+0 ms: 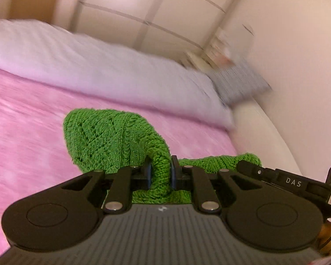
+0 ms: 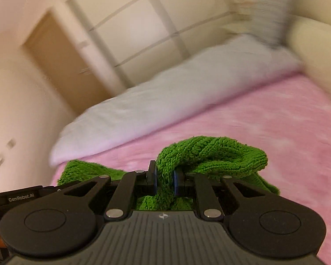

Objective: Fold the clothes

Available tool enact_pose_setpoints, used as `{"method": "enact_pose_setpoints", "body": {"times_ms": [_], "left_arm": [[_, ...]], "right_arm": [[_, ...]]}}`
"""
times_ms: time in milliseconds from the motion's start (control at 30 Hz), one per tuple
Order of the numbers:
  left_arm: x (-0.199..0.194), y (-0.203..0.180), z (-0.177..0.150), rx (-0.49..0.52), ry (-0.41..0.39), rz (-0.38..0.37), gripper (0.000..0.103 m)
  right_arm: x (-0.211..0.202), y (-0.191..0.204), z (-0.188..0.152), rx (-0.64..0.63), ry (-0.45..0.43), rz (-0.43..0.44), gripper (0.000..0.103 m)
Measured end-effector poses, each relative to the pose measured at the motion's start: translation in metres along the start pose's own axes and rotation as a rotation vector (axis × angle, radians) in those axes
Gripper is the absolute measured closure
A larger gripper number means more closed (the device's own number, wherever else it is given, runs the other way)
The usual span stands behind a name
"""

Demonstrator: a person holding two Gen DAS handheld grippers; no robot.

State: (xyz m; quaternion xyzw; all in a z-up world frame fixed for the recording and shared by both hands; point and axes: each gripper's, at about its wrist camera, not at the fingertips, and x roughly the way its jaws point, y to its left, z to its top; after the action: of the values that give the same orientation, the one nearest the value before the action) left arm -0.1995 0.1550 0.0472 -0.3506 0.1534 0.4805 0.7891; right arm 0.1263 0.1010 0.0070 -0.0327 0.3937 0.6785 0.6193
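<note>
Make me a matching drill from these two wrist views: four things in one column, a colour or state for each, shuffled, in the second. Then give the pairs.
Things
1. left tool
2. bedspread
3. duvet
4. striped cushion

States
A. white, heaped along the far side of the bed
B. shut on the green knitted garment
C. pink, covering the bed
D. grey and white, blurred, at the far corner

Pairs: 1-B, 2-C, 3-A, 4-D

The right tool pinches the same garment.
</note>
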Motion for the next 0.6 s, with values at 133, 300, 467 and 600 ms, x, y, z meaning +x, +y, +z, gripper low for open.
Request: {"method": "enact_pose_setpoints", "body": {"times_ms": [133,300,467,600], "left_arm": [[-0.046,0.068,0.018,-0.036,-0.053,0.126,0.085],[-0.047,0.147,0.010,-0.093,0.094,0.290,0.084],[-0.061,0.204,-0.028,-0.096,0.265,0.374,0.084],[-0.092,0.223,-0.065,-0.106,0.307,0.369,0.076]], "right_arm": [[0.050,0.093,-0.004,-0.083,0.040,0.117,0.084],[0.101,0.175,-0.042,-0.138,0.202,0.021,0.044],[0.100,0.213,-0.097,-0.163,0.330,-0.045,0.036],[0.100,0.243,-0.142,-0.183,0.431,-0.098,0.033]]}}
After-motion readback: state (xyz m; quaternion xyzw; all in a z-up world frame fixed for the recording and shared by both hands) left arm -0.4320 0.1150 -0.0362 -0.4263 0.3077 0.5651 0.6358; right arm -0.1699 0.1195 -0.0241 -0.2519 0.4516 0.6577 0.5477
